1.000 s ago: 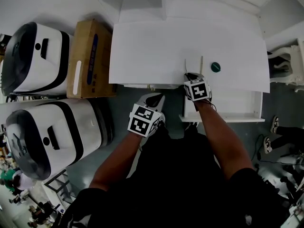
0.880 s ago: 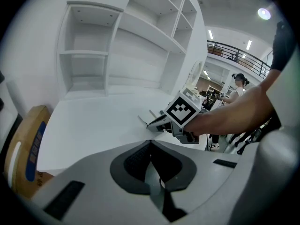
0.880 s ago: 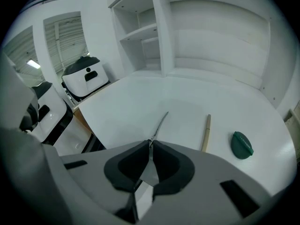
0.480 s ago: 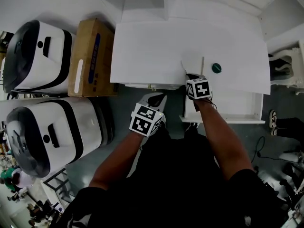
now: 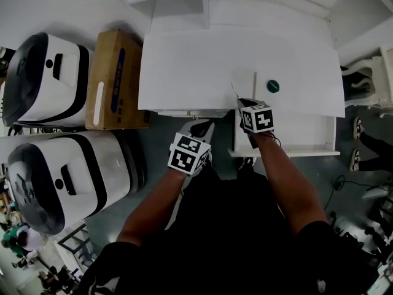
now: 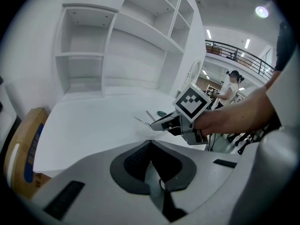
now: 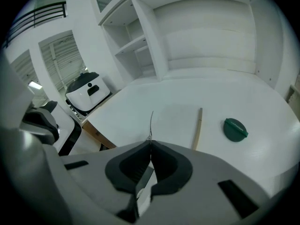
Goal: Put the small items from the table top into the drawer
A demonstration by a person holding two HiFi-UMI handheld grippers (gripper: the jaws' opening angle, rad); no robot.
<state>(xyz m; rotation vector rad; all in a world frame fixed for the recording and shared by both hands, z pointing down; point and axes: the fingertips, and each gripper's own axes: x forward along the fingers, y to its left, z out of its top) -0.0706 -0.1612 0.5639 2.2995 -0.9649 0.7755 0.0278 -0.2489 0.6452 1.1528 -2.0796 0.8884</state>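
Just finished closing the right gripper [image 7: 150, 143] on the thin metal pick [image 7: 151, 120]: jaws apart a moment ago, now pinched tight on its near end, with the rest poking forward over the desk [image 5: 196, 60]. Also slewed the pick since then: formerly lying about parallel to the wooden stick [image 5: 255, 83], now slanted away from it, tip leaning further from the green disc [image 5: 272, 86]. Cannot tell whether the tip has left the desk yet.

Holds the left gripper [image 5: 201, 128] well to the left of the green disc and nearer the body, off the front of the desk, jaws together on nothing, much as before. Leaves the wooden stick just left of the green disc, and the disc itself untouched. Shows the drawer [image 5: 284, 153] pulled out directly below the green disc in the head view, under the desk's front edge, with nothing seen in the part that shows.

Means, by judgement, one item secured and none delivered: lift the pick clear, bring it back past the edge, release it into the drawer, then the same for stick and disc. Needs care with so thin a piece, likely to pivot or slip in the grip.
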